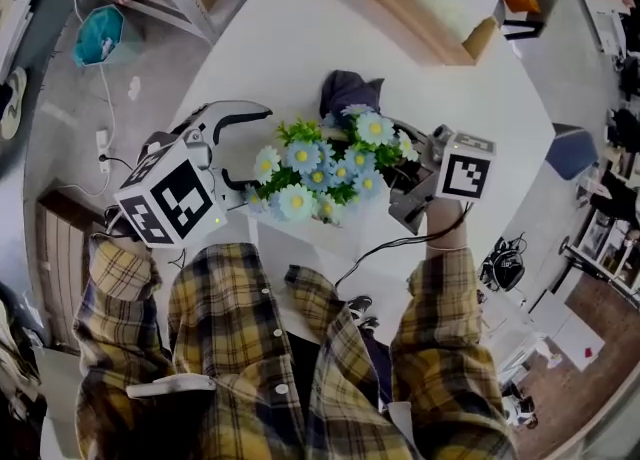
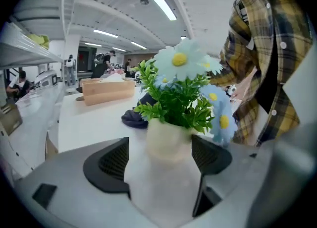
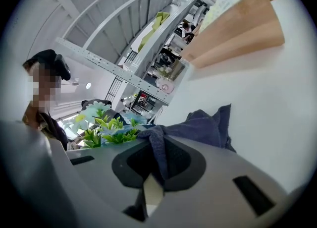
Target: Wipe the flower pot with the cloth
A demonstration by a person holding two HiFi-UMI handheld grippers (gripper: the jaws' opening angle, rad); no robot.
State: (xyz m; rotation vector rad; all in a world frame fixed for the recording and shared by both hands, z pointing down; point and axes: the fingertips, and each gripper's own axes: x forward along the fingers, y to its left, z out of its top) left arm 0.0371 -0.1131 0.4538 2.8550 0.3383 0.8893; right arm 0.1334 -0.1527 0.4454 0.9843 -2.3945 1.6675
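Evidently the wiping proper has not begun. The small cream flower pot, filled with artificial blue-and-white daisies, stands on the white counter close in front of the person. The left hand-held gripper is released, its jaws apart on either side of the pot's wall, with a gap showing at one side. The right hand-held gripper is clenched on a corner of the dark blue cloth; the rest trails onto the counter behind the flowers, and no view shows cloth on pot. Both plaid-sleeved forearms reach forward, flanking the pot, the left gripper held low and level.
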